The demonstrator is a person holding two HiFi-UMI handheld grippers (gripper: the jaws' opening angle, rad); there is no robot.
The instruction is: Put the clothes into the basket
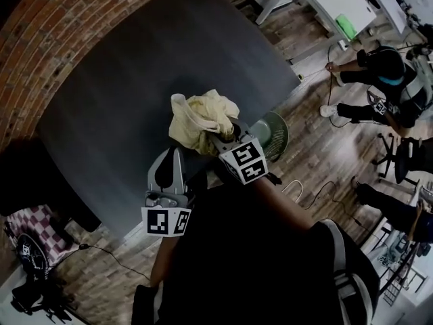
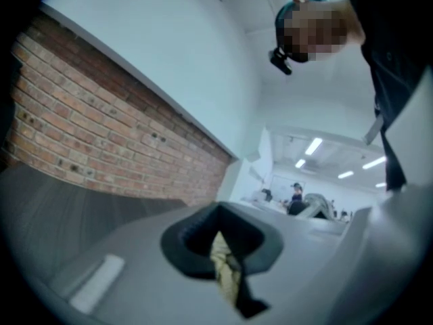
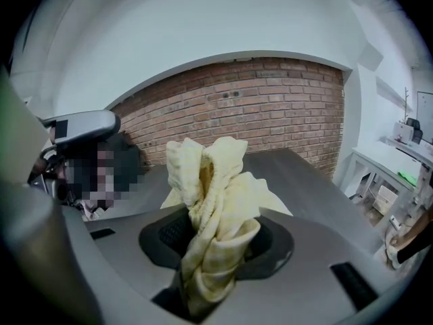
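Two hand-held grippers meet over the near edge of a dark grey tabletop [image 1: 135,80], and both grip the same garment. The right gripper [image 1: 220,137] has its jaws clamped on a pale yellow, soft, crumpled cloth [image 1: 199,117]. In the right gripper view the bunched fabric [image 3: 210,181] fills the gap between the jaws of that gripper [image 3: 210,239], rises above them in loose folds and hangs out a little below. The left gripper [image 1: 176,156] sits just beside it, lower left in the head view. In its own view its jaws [image 2: 223,246] are pressed together on a thin twisted strip of the same yellow cloth [image 2: 225,273]. The cloth is held up off the table, clear of its surface. A round green basket with a ribbed wall [image 1: 276,134] shows just right of the right gripper, past the table's edge and over the wooden floor [image 1: 318,154]; the cloth is not in it. A red brick wall [image 1: 40,39] runs behind the table.
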